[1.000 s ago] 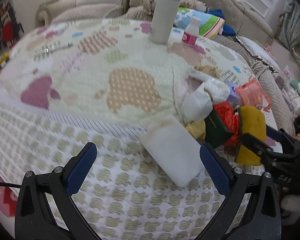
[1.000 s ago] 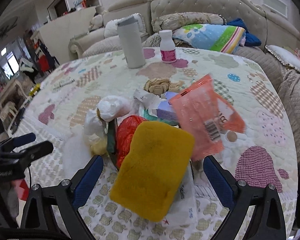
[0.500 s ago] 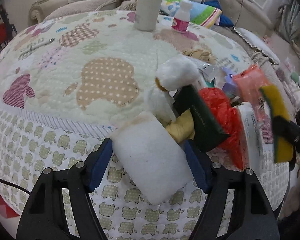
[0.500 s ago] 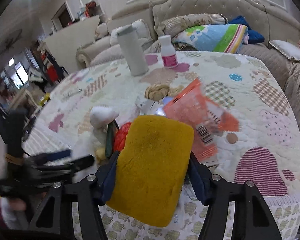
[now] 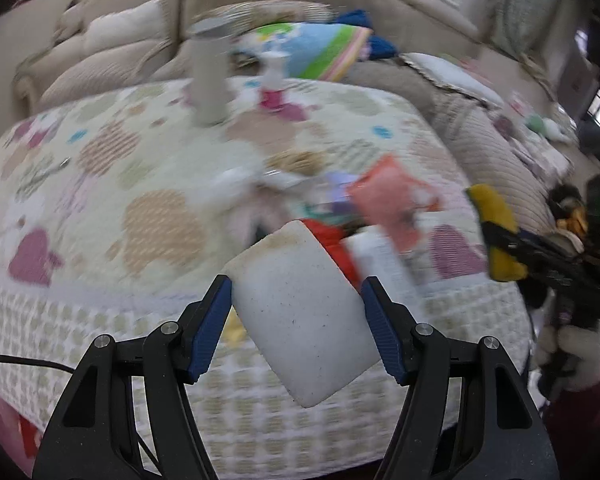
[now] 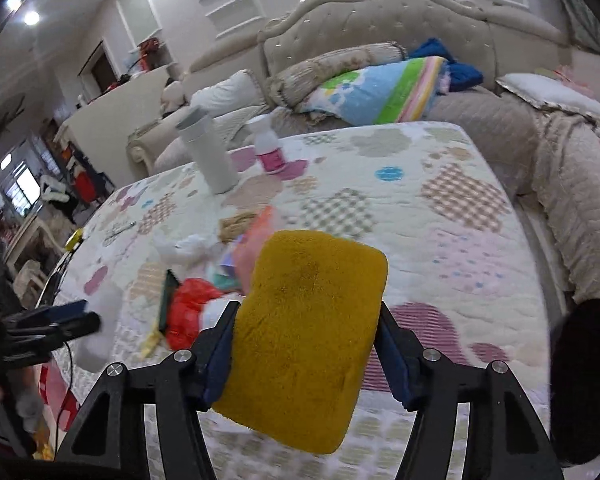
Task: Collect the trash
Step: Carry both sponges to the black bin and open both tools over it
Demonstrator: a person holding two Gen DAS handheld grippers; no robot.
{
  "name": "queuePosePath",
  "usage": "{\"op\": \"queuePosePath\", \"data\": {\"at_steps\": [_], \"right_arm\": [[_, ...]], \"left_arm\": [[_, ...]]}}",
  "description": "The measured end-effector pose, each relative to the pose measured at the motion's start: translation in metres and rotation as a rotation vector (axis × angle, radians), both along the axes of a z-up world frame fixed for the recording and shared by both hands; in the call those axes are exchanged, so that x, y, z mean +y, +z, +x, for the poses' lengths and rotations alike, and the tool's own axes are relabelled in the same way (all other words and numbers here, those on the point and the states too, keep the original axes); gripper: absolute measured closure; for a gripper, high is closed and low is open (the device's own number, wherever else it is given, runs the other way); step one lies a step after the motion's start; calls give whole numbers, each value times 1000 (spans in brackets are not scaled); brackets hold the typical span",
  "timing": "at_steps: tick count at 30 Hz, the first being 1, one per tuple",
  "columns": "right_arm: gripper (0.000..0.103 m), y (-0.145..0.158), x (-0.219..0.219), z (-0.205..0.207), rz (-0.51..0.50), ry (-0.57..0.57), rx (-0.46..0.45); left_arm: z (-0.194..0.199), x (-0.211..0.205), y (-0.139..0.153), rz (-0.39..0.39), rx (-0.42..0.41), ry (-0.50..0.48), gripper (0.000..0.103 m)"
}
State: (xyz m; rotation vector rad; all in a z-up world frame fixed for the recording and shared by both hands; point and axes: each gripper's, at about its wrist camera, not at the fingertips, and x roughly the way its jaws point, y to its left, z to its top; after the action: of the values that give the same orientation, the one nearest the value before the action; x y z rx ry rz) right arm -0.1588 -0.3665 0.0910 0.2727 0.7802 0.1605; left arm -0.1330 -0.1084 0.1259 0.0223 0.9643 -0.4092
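We start with the quilted table (image 6: 440,216), its patchwork cover filling both views, with the tufted sofa (image 6: 380,40) behind it. On the far side stand a tall grey flask (image 6: 210,152) and a small pink-labelled bottle (image 6: 270,150), which look like keepers rather than rubbish.

Near the front edge lies the trash pile (image 6: 204,276): a red plastic bag (image 6: 188,308), a crumpled white tissue (image 6: 188,246), a salmon-coloured packet (image 5: 388,200) and a dark green sachet (image 6: 166,300), all touching or overlapping.

Our left gripper (image 5: 296,320) is clamped on a white sponge (image 5: 300,312), held tilted above the table's near edge. Our right gripper (image 6: 306,348) is closed on a yellow sponge (image 6: 304,332), also raised off the cover; the left camera shows it out to the right.

We judge the step in hand to be carrying both sponges off to wherever the rubbish goes. No bin or bag shows in either view, so the next move calls for finding that container, bringing each piece over it and letting go, then returning for the pile.

The left view is heavily motion-blurred, so the small items in the pile are hard to separate there. The sponges hide the table directly beneath them, and a dark round shape at the right edge of the right view cannot be identified.
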Motion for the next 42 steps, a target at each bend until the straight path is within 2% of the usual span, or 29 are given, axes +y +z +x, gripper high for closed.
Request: {"op": "queuePosePath", "data": {"at_steps": [6,13,18,21,25,27,29,34,42], "right_arm": [[41,-2,-64,-28,-26,-123,10],[41,-15,-151,-66,-47,-294,53],[41,-32,-201,-82,-48,-390,108],[41,-45,-226,-88,-38,-432,135],[40,-56,-245,-92,-28,-470,156],[39,-61,-252,-92,-16,-487,164],[36,-64,-259,-92,3,-499,161],[29,-73,-273,-97,57,-519,172],[28,-76,-275,-103,84,-534,174]], "left_arm": [[-10,-81,15,-22,-14,-167,37],[-23,-187,16,-57,19,-346,37],[-26,-258,9,-68,74,-419,37],[-29,-296,10,-59,49,-446,36],[-22,-335,3,-71,67,-475,34],[-17,-346,-3,-103,88,-482,33],[-10,-356,-11,-170,139,-489,32],[3,-366,-22,-250,227,-486,30],[12,-364,-23,-315,236,-481,27]]}}
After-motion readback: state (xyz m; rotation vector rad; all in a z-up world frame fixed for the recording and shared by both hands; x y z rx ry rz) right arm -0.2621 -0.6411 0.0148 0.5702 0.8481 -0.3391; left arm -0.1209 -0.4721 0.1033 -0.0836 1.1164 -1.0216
